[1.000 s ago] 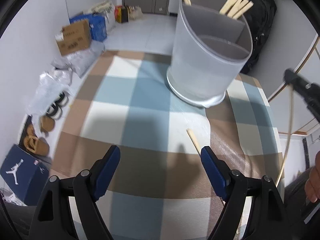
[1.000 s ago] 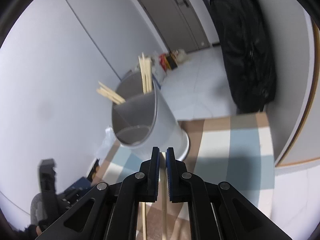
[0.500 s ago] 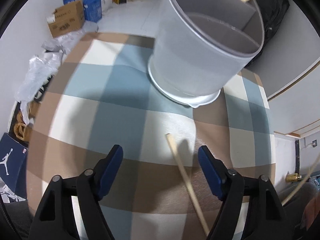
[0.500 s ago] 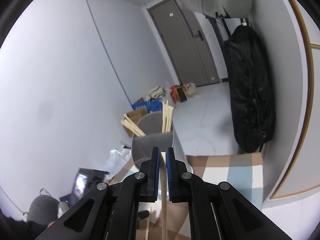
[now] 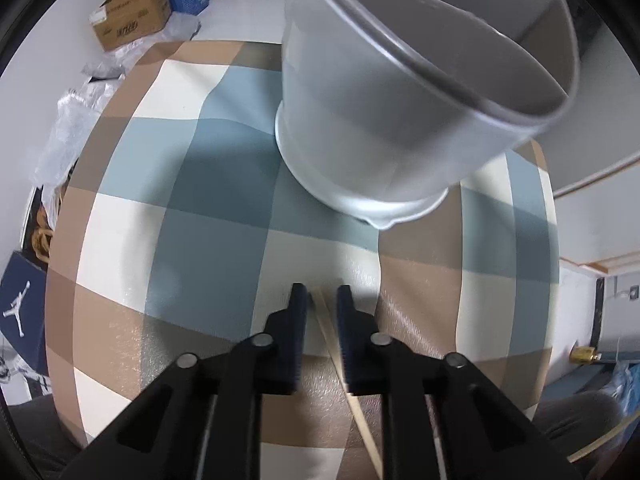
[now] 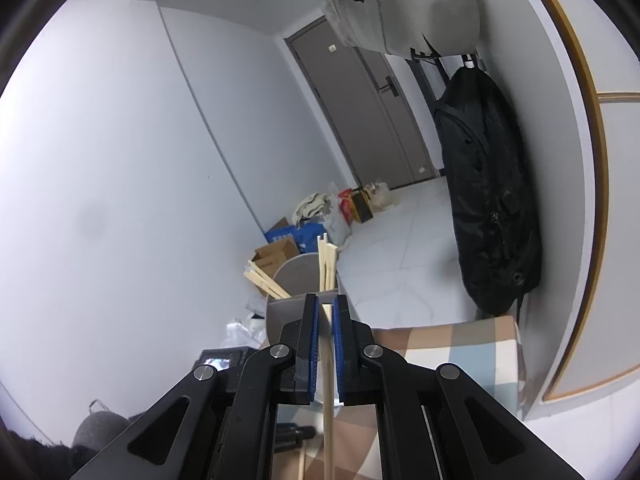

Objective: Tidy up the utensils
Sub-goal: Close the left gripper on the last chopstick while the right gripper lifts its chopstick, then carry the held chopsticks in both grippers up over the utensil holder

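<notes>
While several chopsticks [image 6: 326, 262] already stand in the grey divided holder [image 5: 400, 120], the left tool [image 5: 322, 300] is nearly closed around one lying on the checked tabletop [image 5: 200, 200], and the right tool [image 6: 326, 312] is clamped on another.

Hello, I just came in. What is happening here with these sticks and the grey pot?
A person is sorting wooden chopsticks into a grey plastic divided holder on a checked tablecloth. The right gripper is shut on one wooden chopstick, raised in front of the holder, where other chopsticks already stand. The left gripper is low over the cloth, jaws nearly closed around another chopstick lying there; a firm grip is not clear.
</notes>
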Demonstrator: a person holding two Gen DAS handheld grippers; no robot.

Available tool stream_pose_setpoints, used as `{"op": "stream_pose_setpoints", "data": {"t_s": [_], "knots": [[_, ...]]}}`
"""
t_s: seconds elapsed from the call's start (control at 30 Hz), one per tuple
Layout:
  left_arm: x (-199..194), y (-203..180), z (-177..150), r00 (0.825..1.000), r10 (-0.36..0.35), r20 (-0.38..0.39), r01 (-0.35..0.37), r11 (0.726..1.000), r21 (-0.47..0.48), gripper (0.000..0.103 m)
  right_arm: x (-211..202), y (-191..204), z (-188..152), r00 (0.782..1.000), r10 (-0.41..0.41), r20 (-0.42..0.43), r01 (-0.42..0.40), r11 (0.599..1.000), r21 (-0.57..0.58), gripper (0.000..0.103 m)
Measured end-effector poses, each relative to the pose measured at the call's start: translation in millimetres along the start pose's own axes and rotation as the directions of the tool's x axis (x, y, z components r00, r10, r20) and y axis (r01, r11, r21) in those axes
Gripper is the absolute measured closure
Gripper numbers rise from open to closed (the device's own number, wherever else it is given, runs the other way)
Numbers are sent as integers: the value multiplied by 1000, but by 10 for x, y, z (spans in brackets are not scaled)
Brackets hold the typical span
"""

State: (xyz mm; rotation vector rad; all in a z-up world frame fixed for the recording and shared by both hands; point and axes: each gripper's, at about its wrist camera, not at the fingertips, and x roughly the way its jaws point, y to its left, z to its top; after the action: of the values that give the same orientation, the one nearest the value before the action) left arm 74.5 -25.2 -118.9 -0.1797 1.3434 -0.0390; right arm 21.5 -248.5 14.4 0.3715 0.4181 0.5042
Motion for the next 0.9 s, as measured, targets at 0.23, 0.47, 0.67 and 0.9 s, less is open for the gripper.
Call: {"op": "stream_pose_setpoints", "data": {"t_s": [0.23,0.47,0.67,0.9], "knots": [[-39,88,-9,998,-19,68,22,999,-44,102,-8,-2,-5,1000,-10,0,10,1000,0,97],[-318,81,-58,984,-44,175,50,998,-30,102,53,32,-45,999,-29,-17,29,1000,-8,97],[-601,73,-126,961,-90,262,94,996,0,102,112,140,-106,998,-60,-30,58,997,-60,97],[-1031,56,-155,911,-157,382,145,988,61,102,165,257,-82,997,-66,-39,64,997,-53,97]]}}
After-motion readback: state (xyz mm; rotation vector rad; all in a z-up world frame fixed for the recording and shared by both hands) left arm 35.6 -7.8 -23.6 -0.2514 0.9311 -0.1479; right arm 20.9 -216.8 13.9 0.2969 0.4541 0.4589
